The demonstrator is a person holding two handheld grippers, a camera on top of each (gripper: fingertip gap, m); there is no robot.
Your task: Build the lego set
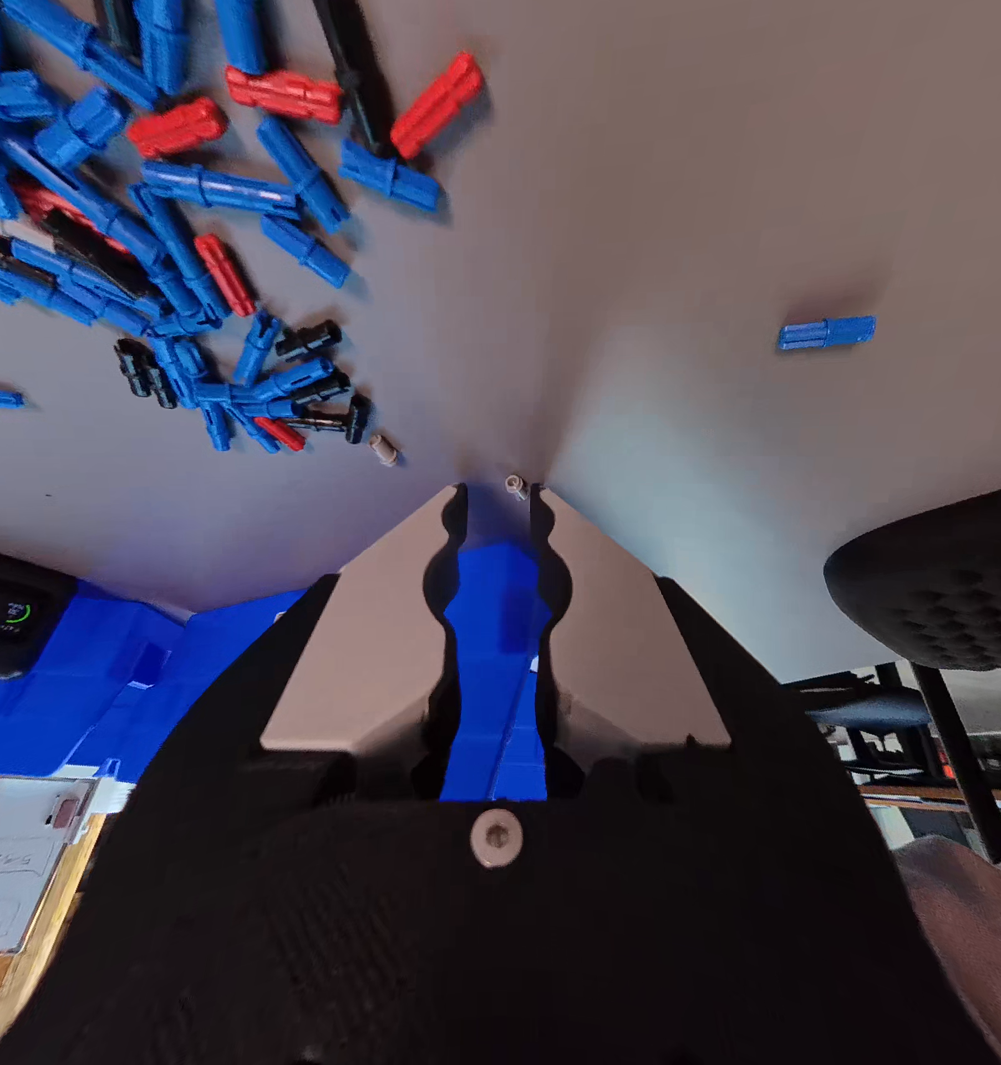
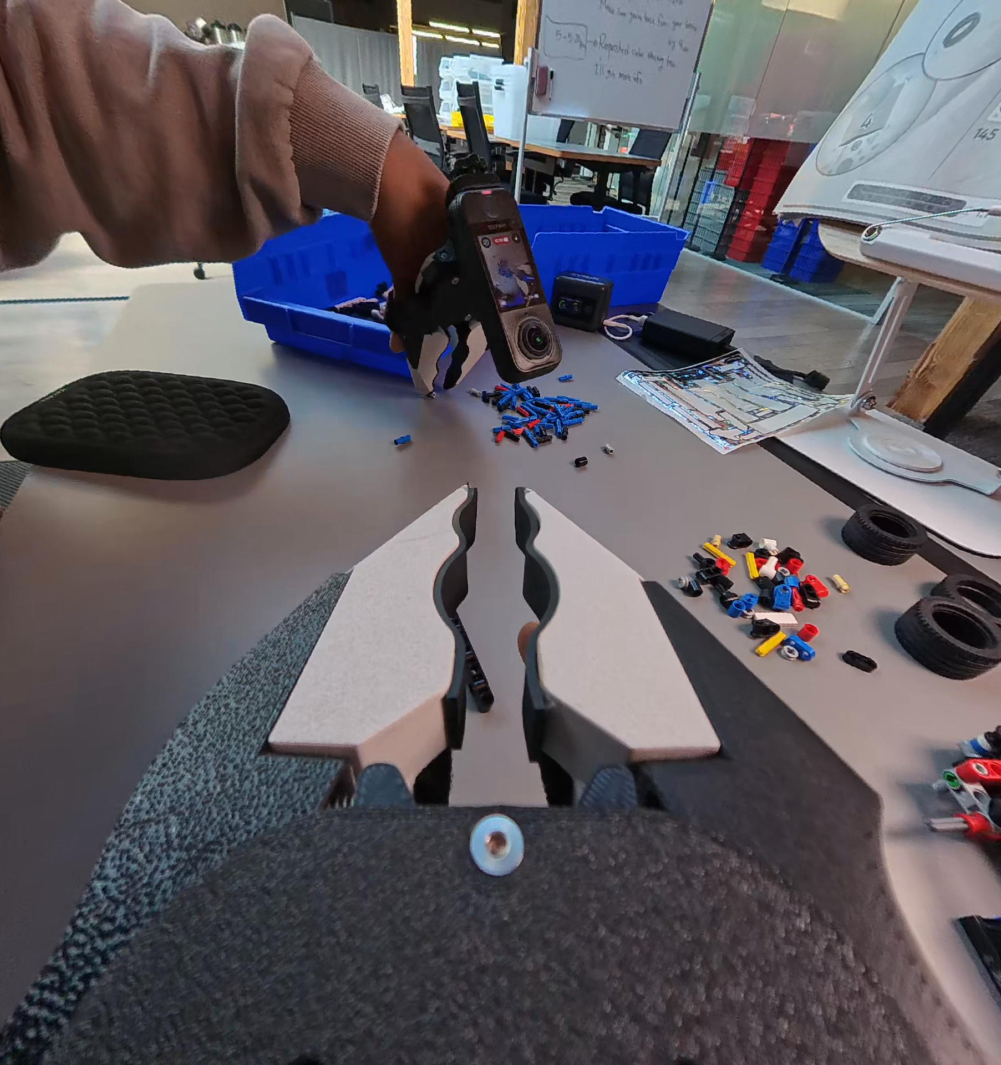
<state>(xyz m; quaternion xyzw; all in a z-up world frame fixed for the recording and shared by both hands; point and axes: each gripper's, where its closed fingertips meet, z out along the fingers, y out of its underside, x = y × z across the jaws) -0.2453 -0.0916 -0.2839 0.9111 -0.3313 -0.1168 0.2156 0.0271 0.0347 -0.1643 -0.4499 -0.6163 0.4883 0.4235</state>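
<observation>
Progress: I am judging the build as early to middling. A small partly built assembly of red, black and white beams (image 2: 990,786) is sitting at the right edge of the grey desk (image 2: 140,605), and nearly everything else is lying loose.

Still to do: I am seeing a pile of blue, red and black plastic connector pins (image 1: 158,230), a second heap of mixed small red, yellow, blue and black pieces (image 2: 766,593), and three black rubber tyres (image 2: 950,637) not yet mounted. A printed instruction booklet (image 2: 728,400) is lying open beyond the pins.

Left gripper (image 1: 498,490): I am holding it tipped down over the desk just beside the pin pile, with its jaws standing a little apart and clamped on nothing.

Target piece: A tiny pale grey peg (image 1: 514,486) is lying on the desk right at the tips, close against the inner face of the right-hand jaw. I cannot tell whether it is touching. A second pale grey peg (image 1: 384,449) is lying near the pile's edge, outside the jaws.

Right gripper (image 2: 495,490): I am keeping it low over the desk, well apart from the pile, jaws parted and gripping nothing. A short black holed beam (image 2: 475,671) is lying on the desk under the gap between them.

Next, as I judge it: closing the left jaws on the peg.
</observation>
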